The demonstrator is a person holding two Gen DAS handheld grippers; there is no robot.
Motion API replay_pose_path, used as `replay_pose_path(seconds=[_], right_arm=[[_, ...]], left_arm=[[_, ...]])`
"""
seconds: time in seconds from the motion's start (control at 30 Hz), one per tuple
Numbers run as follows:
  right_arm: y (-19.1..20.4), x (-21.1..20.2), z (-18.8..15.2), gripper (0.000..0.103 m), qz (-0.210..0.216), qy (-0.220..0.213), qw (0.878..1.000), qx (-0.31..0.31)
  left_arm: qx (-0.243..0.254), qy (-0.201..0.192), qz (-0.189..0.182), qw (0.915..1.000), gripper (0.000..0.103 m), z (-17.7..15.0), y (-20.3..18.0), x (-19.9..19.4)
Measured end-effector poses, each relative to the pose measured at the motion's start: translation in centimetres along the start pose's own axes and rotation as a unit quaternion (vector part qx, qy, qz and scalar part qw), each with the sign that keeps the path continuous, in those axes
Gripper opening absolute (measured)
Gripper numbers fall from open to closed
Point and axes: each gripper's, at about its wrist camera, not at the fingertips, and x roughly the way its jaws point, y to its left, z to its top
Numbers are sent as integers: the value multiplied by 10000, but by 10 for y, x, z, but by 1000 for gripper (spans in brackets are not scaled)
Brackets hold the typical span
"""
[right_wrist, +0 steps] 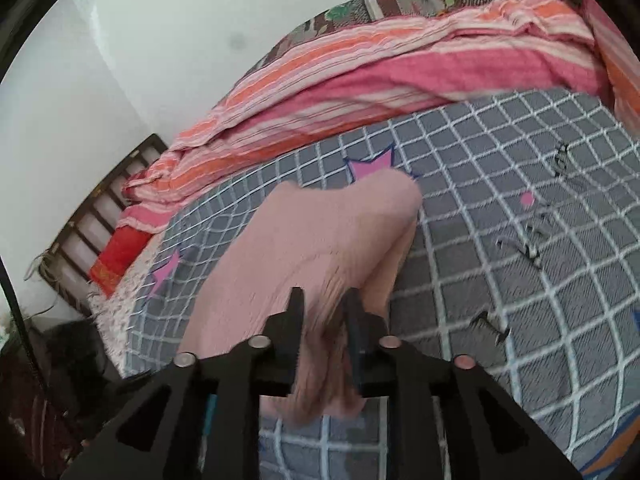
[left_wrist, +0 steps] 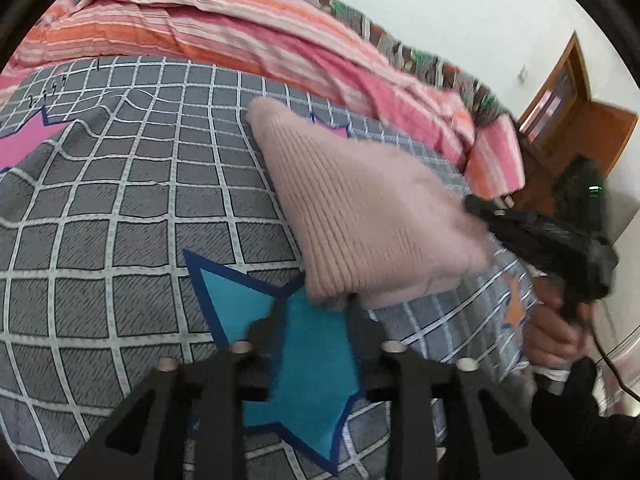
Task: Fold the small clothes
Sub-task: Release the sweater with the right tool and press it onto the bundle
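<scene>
A pink ribbed knit garment lies bunched and blurred on the grey checked bedsheet. My left gripper stands open at the garment's near corner, and a blue star print shows through the gap between its fingers. My right gripper reaches the garment's right corner, with a hand on its handle. In the right wrist view the garment runs forward from my right gripper. Loose folds of it lie between the parted fingers, and I see no pinch on them.
A pink and orange striped blanket is heaped along the far side of the bed. A wooden door stands beyond the bed's right end. A slatted bed frame shows at the left edge of the sheet.
</scene>
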Motion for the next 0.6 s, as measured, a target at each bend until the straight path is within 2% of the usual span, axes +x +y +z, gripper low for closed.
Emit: replay_pose_path(seconds=[0.07,0.17,0.2,0.27,0.3,0.37,0.47,0.5,0.6], right_arm=[[-1,14,8,24,-147,51,9999,56],[-6,32,14,24,-255,184,9992,239],[-3,38,16,15,-305,237,9991,157],[7,33,20,13,-330,25,9990,-299],[9,22,20,12,-274,-269,9982,-469],[-1,13,19,12,-95,-475,9985,-273],[-25,34,9,12,-304,-74,9994,152],[-29,42,4,12,-418,48,9990,151],[-21,35,6,14,-528,27,9985,-137]], left_arm=[[-90,-203,-148,9996,49,1,4,-12],[-112,-443,-249,9986,51,5,4,-25],[-130,-494,-230,9984,52,8,6,-28],[-161,-511,-184,9984,52,14,8,-28],[-160,-514,-155,9984,52,17,9,-28],[-146,-544,-79,9984,52,25,11,-24],[-208,-513,4,9985,52,39,12,-12],[-264,-483,10,9985,52,46,13,-5],[-345,-334,45,9988,52,67,15,18]])
